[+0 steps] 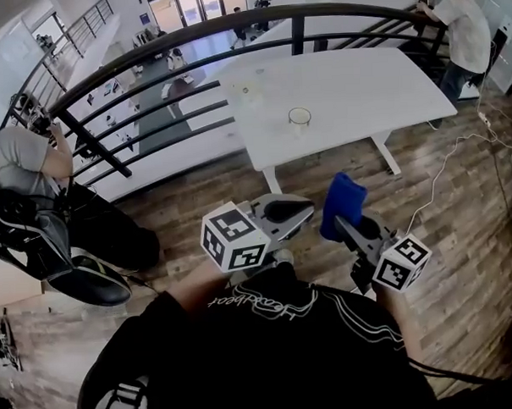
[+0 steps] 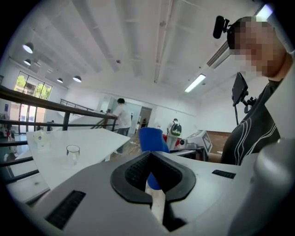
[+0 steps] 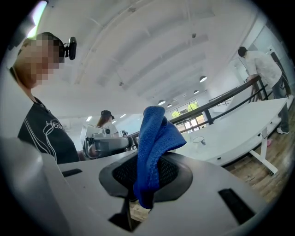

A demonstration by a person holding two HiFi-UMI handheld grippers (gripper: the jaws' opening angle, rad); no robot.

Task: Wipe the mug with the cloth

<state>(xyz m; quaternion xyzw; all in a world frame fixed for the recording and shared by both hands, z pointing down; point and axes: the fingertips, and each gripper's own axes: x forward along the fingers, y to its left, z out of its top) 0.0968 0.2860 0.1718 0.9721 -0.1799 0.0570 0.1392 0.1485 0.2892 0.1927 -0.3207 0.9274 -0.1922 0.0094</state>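
The jaws of the right gripper (image 3: 146, 177) are clamped on a blue cloth (image 3: 154, 138). The cloth is pinched near its lower end between the pads, and the rest stands bunched and folded above the jaws.

The jaws of the left gripper (image 2: 151, 174) are closed together, and nothing is gripped between them. The blue seen beyond them is the cloth carried by the other gripper.

Both grippers are held close to the person's chest, side by side but not touching. Neither is positioned over the table (image 1: 378, 84).

The mug (image 1: 300, 116), of clear glass, is stood upright on the white table toward its near edge, well apart from both grippers. A small pale object (image 1: 247, 91) is located farther back on the table, to the mug's left; it cannot be identified.

A dark railing (image 1: 189, 37) is run past the far and left sides of the table. A wood floor (image 1: 459, 199) is seen below.
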